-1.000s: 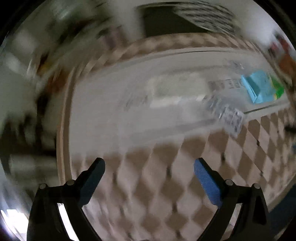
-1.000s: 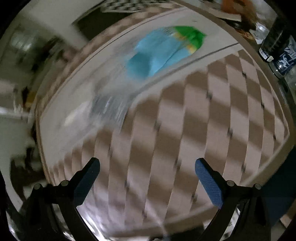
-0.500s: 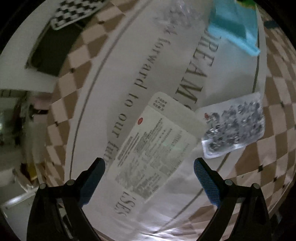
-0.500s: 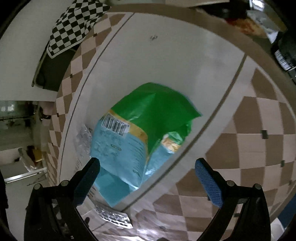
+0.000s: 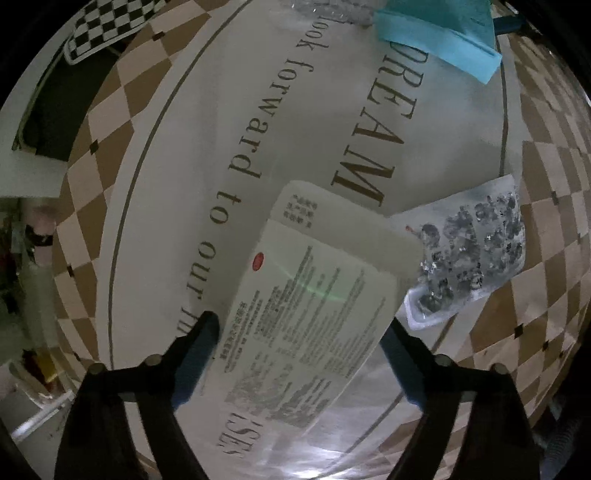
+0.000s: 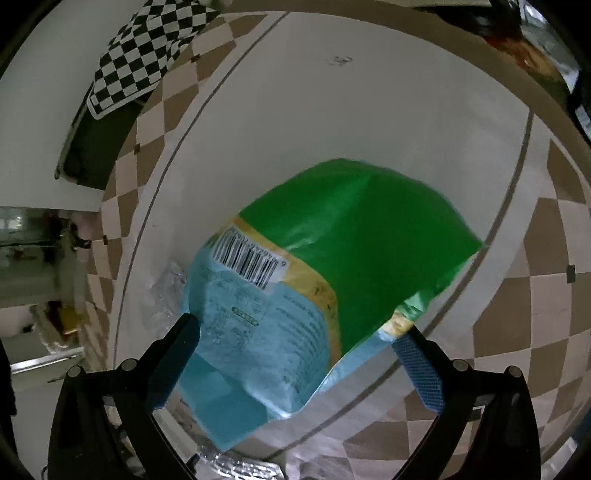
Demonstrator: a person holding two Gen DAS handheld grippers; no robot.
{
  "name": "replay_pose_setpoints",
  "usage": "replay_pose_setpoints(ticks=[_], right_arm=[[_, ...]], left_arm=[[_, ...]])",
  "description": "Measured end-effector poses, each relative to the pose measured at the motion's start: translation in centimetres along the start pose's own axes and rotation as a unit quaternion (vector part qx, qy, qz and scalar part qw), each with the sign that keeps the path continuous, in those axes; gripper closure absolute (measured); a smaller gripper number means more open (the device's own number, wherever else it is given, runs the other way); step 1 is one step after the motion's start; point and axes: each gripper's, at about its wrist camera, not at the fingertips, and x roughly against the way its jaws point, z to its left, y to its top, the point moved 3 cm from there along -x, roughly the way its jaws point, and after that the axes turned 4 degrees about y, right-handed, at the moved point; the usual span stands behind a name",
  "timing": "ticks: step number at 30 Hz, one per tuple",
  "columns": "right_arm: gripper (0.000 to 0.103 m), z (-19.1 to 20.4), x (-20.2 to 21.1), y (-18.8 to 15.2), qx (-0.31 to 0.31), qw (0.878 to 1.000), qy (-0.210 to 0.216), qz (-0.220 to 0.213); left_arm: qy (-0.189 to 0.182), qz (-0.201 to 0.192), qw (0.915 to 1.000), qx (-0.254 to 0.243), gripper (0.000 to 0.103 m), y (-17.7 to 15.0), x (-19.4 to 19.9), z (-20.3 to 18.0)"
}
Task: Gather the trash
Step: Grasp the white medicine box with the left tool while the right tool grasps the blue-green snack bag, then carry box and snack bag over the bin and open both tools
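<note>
A white printed carton [image 5: 314,314] lies flat on the white tablecloth [image 5: 258,110]. My left gripper [image 5: 299,326] points down over it, its jaws closing with the carton between them; the blue pads [image 5: 201,343] stand at the carton's edges, and I see no squeeze. A silver blister pack [image 5: 472,251] lies just right of the carton. In the right wrist view a green and light-blue snack bag [image 6: 332,266] lies crumpled on the cloth. My right gripper [image 6: 295,338] hangs open over the bag's blue end, one finger on each side.
Crumpled clear plastic [image 6: 162,291] sits left of the bag, and the plastic [image 5: 332,11] shows again at the top of the left wrist view. A black-and-white checkered cloth [image 6: 147,48] hangs past the table's far edge. The cloth's border is brown checks [image 6: 535,314].
Both grippers came down close over the table from a blurred sweep. The left one rolled over the carton and its jaws narrowed. The right one drew nearer the snack bag.
</note>
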Motion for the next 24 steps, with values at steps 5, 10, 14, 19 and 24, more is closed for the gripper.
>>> replay_pose_setpoints(ticks=[5,10,14,19,24], right_arm=[[0.050,1.7,0.4,-0.3,0.032,0.999,-0.021,-0.029],[0.091,2.6,2.7,-0.6,0.065,0.997,0.008,-0.040],[0.091,2.7,4.2,-1.3,0.097,0.994,0.023,-0.038],[0.093,2.0,6.5,-4.1,0.144,0.989,0.031,-0.036],[0.094,0.8,8.8,-8.8,0.183,0.982,0.045,-0.025]], left_arm=[[0.002,-0.004,0.9979,0.065,0.024,-1.6,0.3,-0.8],[0.001,-0.012,0.9901,0.140,0.024,-3.0,1.0,-2.3],[-0.004,-0.018,0.9759,0.217,0.024,-4.6,2.2,-3.6],[0.000,-0.030,0.9539,0.299,0.024,-7.5,3.8,-4.0],[-0.001,-0.046,0.9272,0.372,0.024,-11.1,6.7,-5.8]])
